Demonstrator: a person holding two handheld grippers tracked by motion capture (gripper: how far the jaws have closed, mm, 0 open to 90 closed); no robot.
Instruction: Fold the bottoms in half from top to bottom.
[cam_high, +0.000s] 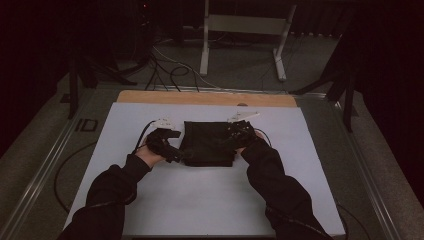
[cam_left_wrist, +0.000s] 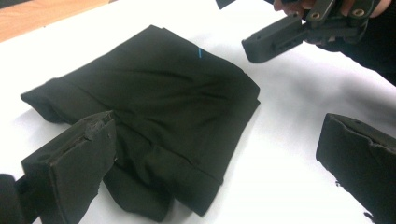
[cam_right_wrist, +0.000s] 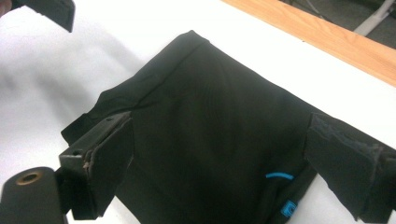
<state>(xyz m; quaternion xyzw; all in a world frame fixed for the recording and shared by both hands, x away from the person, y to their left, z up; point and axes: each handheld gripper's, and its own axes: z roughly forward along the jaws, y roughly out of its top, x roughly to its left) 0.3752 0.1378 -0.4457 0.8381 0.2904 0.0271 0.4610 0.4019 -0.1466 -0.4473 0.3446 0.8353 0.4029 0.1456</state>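
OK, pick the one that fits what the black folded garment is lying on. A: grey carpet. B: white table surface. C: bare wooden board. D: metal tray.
B: the black folded garment lies flat on the white table surface, with the wooden strip apart from it at the far edge, and the open left tongs and right tongs at its sides.

High view dim: black garment (cam_high: 207, 144) a dark patch, folds unreadable; its side edges covered by left gripper (cam_high: 172, 150) and right gripper (cam_high: 235, 142), jaw gap too small to judge there. Left gripper view: own jaws cut off by bottom edge; near jaw blurred, hides garment corner. Right gripper view: blue logo (cam_right_wrist: 289, 207) cropped at bottom edge, illegible.
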